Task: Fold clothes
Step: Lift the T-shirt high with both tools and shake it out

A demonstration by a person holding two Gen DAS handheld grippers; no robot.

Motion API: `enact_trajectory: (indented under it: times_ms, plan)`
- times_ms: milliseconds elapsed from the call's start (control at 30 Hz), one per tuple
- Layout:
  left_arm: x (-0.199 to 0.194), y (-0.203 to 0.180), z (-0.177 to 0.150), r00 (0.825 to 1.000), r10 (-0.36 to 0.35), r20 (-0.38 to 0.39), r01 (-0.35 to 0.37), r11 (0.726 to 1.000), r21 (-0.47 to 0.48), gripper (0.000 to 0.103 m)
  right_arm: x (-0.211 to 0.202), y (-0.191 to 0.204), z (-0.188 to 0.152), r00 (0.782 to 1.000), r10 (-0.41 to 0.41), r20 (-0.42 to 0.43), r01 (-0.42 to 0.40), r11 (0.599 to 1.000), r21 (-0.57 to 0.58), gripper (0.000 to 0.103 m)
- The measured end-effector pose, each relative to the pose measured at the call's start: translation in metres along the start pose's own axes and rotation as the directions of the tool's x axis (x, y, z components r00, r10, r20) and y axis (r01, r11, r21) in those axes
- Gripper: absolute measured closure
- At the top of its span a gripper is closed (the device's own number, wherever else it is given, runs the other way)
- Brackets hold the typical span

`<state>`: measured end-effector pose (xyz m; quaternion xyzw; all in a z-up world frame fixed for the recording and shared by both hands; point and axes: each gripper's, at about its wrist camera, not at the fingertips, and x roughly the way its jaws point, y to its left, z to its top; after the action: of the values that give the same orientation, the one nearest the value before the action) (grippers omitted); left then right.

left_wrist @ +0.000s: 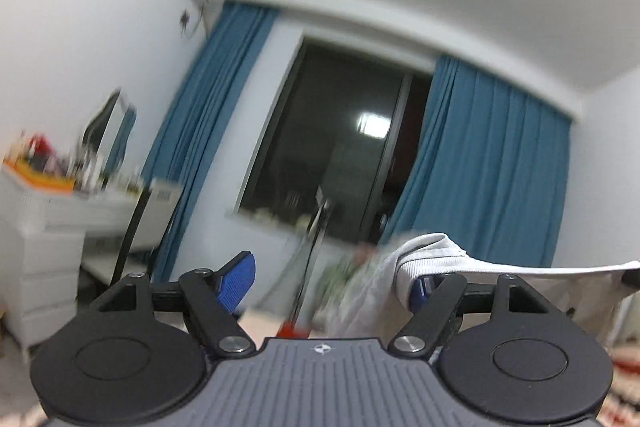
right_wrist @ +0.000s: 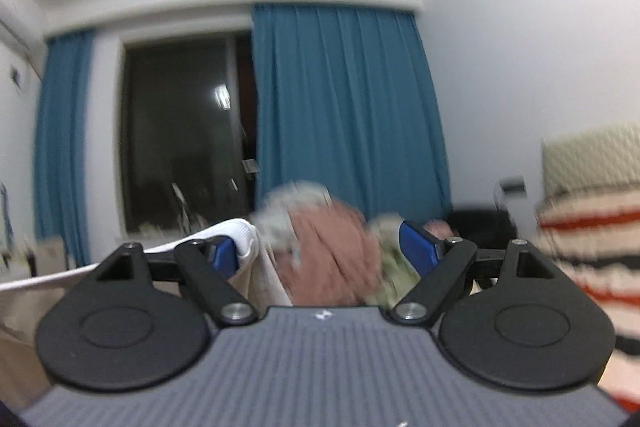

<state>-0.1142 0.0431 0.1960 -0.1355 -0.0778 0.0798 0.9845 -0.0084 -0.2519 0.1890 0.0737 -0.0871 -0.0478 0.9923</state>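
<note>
A white garment (left_wrist: 432,259) with a ribbed hem hangs draped over the right finger of my left gripper (left_wrist: 332,279), whose jaws stand wide apart. The cloth stretches taut to the right, out of the left wrist view. In the right wrist view the same white garment (right_wrist: 240,231) is draped over the left finger of my right gripper (right_wrist: 324,251), also wide open. Its cloth runs off to the left. Both grippers are raised and tilted up toward the window. Neither pair of pads pinches the cloth.
Blue curtains (left_wrist: 488,163) frame a dark window (left_wrist: 340,147). A white dresser (left_wrist: 48,227) with clutter stands at the left. A pink and green bundle of clothes (right_wrist: 324,239) lies ahead of the right gripper. A striped blanket (right_wrist: 592,247) lies at the right.
</note>
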Motion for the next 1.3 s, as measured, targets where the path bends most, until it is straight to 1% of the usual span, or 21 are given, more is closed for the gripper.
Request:
enact_trajectory:
  times_ms: [100,167,233,300,367,400,467,533,600,633,700,800,867,933,1067,1133,1200,1267,1300]
  plan:
    - [-0.013,-0.020,0.072,0.995,-0.036,0.091,0.037,0.999,-0.007,0.024,-0.013,0.003,0.074,0.995,0.041,0.095,-0.044,0.999,0.030,0.019]
    - [-0.022,-0.034,0.119,0.987,-0.059,0.147,0.061,0.998,-0.010,0.023,-0.019,0.003,0.122,0.988,0.061,0.144,-0.068,0.997,0.045,0.019]
    - [-0.029,-0.051,0.164,0.979,-0.072,0.191,0.074,0.997,-0.002,0.023,-0.022,0.005,0.164,0.980,0.076,0.184,-0.087,0.995,0.051,0.018]
    - [-0.030,-0.069,0.200,0.972,-0.083,0.220,0.082,0.997,0.011,0.021,-0.020,0.006,0.200,0.973,0.082,0.218,-0.095,0.994,0.048,0.018]
    - [-0.029,-0.086,0.223,0.967,-0.091,0.239,0.084,0.996,0.037,0.020,-0.014,0.008,0.229,0.966,0.078,0.245,-0.090,0.995,0.038,0.018]
    - [-0.024,-0.093,0.228,0.967,-0.093,0.238,0.084,0.995,0.051,0.019,-0.007,0.007,0.237,0.967,0.076,0.244,-0.087,0.996,0.033,0.018]
    - [-0.013,-0.107,0.234,0.968,-0.098,0.232,0.081,0.994,0.080,0.018,0.010,0.006,0.246,0.971,0.072,0.226,-0.079,0.997,0.023,0.018]
    - [0.006,-0.115,0.227,0.973,-0.099,0.206,0.081,0.992,0.096,0.017,0.034,0.005,0.242,0.982,0.079,0.172,-0.082,0.997,0.012,0.018]
    - [0.033,-0.118,0.208,0.981,-0.099,0.167,0.083,0.991,0.102,0.015,0.061,0.003,0.222,0.991,0.083,0.108,-0.083,0.997,0.000,0.018]
    - [0.050,-0.117,0.193,0.985,-0.097,0.140,0.083,0.991,0.105,0.014,0.075,0.002,0.211,0.994,0.084,0.075,-0.084,0.996,-0.006,0.018]
    - [0.086,-0.116,0.159,0.993,-0.091,0.079,0.082,0.990,0.113,0.014,0.108,0.002,0.177,0.997,0.075,0.013,-0.075,0.996,-0.041,0.018]
    - [0.154,-0.111,0.092,0.998,-0.066,-0.017,0.068,0.989,0.135,0.014,0.166,0.006,0.118,0.995,0.055,-0.079,-0.061,0.995,-0.078,0.018]
    - [0.203,-0.108,0.045,0.997,-0.044,-0.070,0.055,0.985,0.161,0.014,0.205,0.010,0.077,0.989,0.047,-0.140,-0.057,0.996,-0.072,0.018]
    - [0.256,-0.102,0.000,0.992,-0.019,-0.128,0.041,0.983,0.177,0.014,0.249,0.018,0.029,0.979,0.034,-0.200,-0.048,0.997,-0.067,0.018]
    - [0.380,-0.079,-0.103,0.973,0.024,-0.229,0.018,0.984,0.177,0.014,0.350,0.035,-0.071,0.960,0.001,-0.280,-0.034,0.993,-0.111,0.019]
    - [0.433,-0.071,-0.158,0.956,0.052,-0.289,0.001,0.984,0.179,0.014,0.404,0.042,-0.119,0.950,-0.009,-0.313,-0.036,0.990,-0.139,0.019]
    - [0.485,-0.062,-0.213,0.934,0.081,-0.349,-0.017,0.983,0.183,0.014,0.456,0.050,-0.170,0.930,-0.024,-0.366,-0.043,0.984,-0.173,0.020]
    - [0.538,-0.054,-0.268,0.907,0.109,-0.407,-0.034,0.982,0.187,0.014,0.495,0.053,-0.222,0.899,-0.040,-0.437,-0.048,0.981,-0.189,0.020]
    - [0.561,-0.044,-0.295,0.887,0.121,-0.446,-0.041,0.982,0.184,0.014,0.513,0.055,-0.248,0.880,-0.048,-0.472,-0.051,0.980,-0.195,0.020]
